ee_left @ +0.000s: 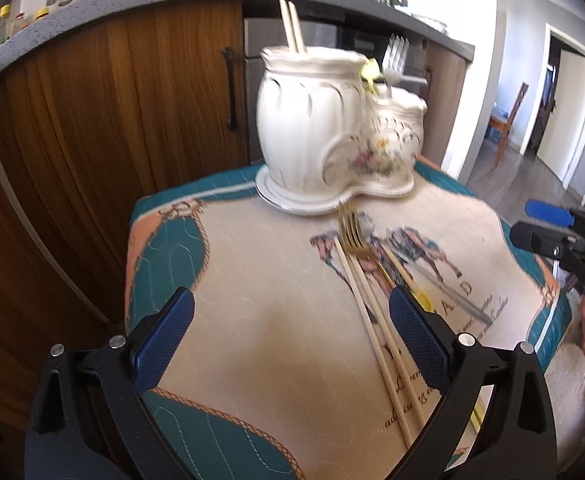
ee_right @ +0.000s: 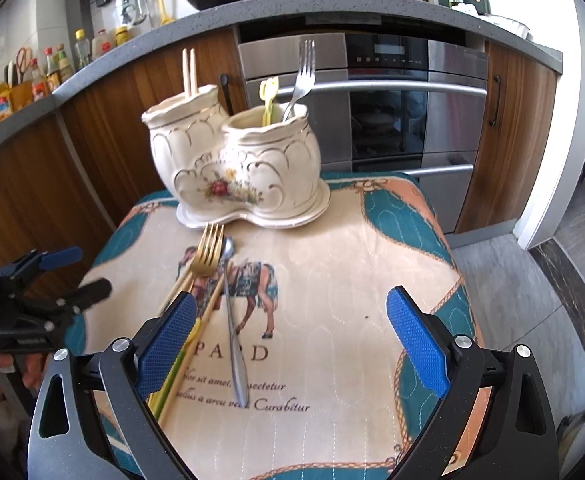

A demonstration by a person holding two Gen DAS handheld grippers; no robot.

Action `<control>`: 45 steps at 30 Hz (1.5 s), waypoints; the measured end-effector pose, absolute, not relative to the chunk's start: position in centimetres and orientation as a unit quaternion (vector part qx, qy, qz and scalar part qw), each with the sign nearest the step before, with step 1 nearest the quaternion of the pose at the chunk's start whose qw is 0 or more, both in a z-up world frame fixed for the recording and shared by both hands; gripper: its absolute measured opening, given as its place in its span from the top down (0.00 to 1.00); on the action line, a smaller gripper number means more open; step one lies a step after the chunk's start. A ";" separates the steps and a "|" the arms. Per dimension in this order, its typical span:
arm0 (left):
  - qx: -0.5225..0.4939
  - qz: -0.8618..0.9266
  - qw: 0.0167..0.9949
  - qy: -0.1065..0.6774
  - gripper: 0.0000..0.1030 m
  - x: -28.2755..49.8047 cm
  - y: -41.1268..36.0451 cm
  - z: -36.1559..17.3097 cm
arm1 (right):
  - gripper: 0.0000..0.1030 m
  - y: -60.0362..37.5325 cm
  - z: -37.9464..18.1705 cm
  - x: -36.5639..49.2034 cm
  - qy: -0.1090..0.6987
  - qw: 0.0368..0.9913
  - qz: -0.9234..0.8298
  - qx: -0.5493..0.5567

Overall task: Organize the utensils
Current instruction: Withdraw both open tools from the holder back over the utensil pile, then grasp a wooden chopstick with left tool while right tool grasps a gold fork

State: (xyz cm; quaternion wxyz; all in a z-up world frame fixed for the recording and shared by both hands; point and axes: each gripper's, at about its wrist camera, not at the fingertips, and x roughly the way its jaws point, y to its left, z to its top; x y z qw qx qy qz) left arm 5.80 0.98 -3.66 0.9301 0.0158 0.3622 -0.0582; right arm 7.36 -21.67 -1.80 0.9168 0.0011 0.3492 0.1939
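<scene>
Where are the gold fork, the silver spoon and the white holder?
Gold fork (ee_right: 208,249), right wrist view, on its tines.
Silver spoon (ee_right: 234,340), right wrist view, midway along its handle.
White holder (ee_right: 288,168), right wrist view, on the front wall of its right pot.

Two hand-held grippers share one build — the left gripper (ee_left: 292,336) and the right gripper (ee_right: 292,336) each have black plastic arms with teardrop cut-outs, round silver screws at the joints, and blue, finely cross-hatched pads (ee_right: 168,344) on the fingers.
</scene>
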 end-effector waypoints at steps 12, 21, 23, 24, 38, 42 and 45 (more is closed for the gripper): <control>0.057 -0.078 0.896 0.433 0.32 7.0 -1.7 -5.9 | 0.07 -21.3 -2.8 7.5 0.363 0.909 0.205 -0.011; 0.071 -0.103 0.877 0.464 0.70 8.0 -3.3 -6.6 | 0.07 -21.4 -3.2 7.6 0.368 0.907 0.207 -0.012; 0.073 -0.106 0.872 0.472 0.77 8.3 -3.7 -6.6 | 0.07 -21.2 -3.2 7.5 0.369 0.906 0.209 -0.014; 0.074 -0.106 0.871 0.474 0.78 8.5 -3.8 -6.6 | 0.07 -21.1 -3.2 7.5 0.369 0.905 0.210 -0.014; 0.025 -0.101 0.876 0.470 0.96 7.6 -0.8 -6.5 | 0.13 -16.1 -3.5 7.7 0.384 0.887 0.256 -0.032; 0.009 -0.090 0.883 0.461 0.96 7.2 1.0 -5.9 | 0.37 -13.8 -3.9 8.4 0.402 0.874 0.269 -0.043; 0.002 -0.090 0.887 0.453 0.96 7.3 1.6 -5.6 | 0.48 -12.5 -4.6 9.1 0.425 0.860 0.280 -0.039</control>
